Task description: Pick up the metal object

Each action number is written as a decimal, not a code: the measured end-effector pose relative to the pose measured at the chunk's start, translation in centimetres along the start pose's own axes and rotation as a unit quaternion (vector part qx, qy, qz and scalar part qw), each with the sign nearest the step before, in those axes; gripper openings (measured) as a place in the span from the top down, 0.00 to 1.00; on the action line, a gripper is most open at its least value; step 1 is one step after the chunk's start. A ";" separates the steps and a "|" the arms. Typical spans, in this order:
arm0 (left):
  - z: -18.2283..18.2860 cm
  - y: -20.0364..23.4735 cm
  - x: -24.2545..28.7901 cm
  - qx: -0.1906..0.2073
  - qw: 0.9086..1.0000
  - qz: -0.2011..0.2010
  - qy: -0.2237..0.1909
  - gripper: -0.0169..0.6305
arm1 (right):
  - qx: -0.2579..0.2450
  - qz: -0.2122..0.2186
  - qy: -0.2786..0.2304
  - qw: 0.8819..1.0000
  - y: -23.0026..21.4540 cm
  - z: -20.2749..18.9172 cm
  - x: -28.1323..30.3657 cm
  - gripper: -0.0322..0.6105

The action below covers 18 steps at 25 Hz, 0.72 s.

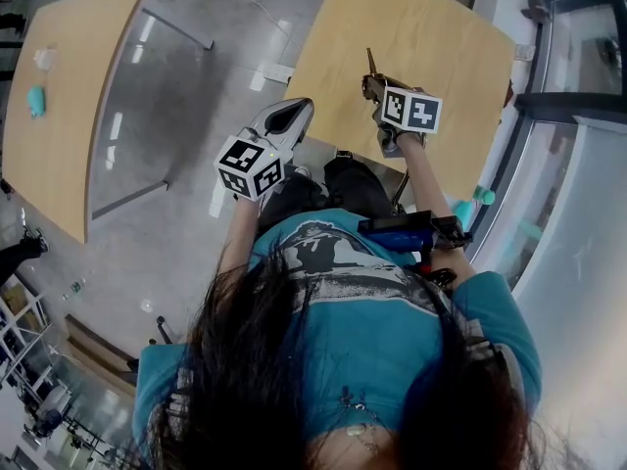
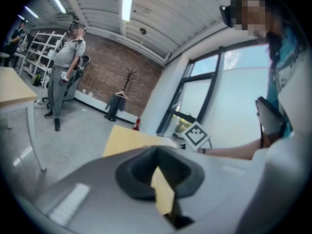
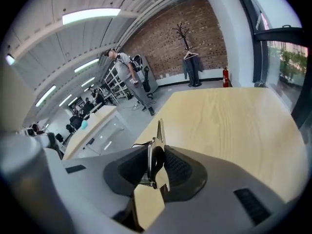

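A thin, flat metal object [image 3: 154, 152] with a pointed tip sticks out of my right gripper [image 3: 156, 167], whose jaws are shut on it. In the head view the same metal object [image 1: 371, 70] pokes forward from the right gripper [image 1: 376, 90], held above the near edge of a light wooden table [image 1: 441, 42]. My left gripper [image 1: 286, 117] hangs to the left of that table, over the grey floor. In its own view the left gripper [image 2: 158, 172] has its jaws together with nothing between them.
A second wooden table [image 1: 59, 96] stands at the far left with a teal thing [image 1: 36, 99] on it. Window frames [image 1: 558, 106] run along the right side. A person [image 2: 63, 67] stands by shelves across the room, and a coat rack [image 3: 187, 48] is at the brick wall.
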<state>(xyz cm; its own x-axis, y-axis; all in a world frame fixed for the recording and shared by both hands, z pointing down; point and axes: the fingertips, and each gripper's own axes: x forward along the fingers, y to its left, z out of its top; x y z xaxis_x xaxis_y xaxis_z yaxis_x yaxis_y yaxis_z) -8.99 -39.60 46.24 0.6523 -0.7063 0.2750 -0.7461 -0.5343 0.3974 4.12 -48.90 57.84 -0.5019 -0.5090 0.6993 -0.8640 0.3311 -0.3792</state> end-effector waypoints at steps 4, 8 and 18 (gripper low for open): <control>-0.7 -0.3 -2.7 0.001 1.000 -0.017 -0.001 0.97 | 0.032 0.026 -0.031 0.999 4.1 -1.1 -3.0 0.79; -1.3 -0.2 -2.9 0.003 0.999 -0.036 0.005 0.97 | 0.054 0.039 -0.052 0.996 6.0 -1.8 -4.8 0.79; -4.8 -2.8 -9.0 0.003 0.995 -0.101 0.020 0.97 | 0.115 0.044 -0.096 0.988 13.2 -9.2 -11.0 0.79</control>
<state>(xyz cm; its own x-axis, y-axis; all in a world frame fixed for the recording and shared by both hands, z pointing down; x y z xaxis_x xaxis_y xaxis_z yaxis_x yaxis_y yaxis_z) -12.10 -29.50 46.84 0.7935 -0.5657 0.2245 -0.6001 -0.6659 0.4433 -1.36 -31.59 50.73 -0.5538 -0.6349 0.5387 -0.7919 0.2017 -0.5764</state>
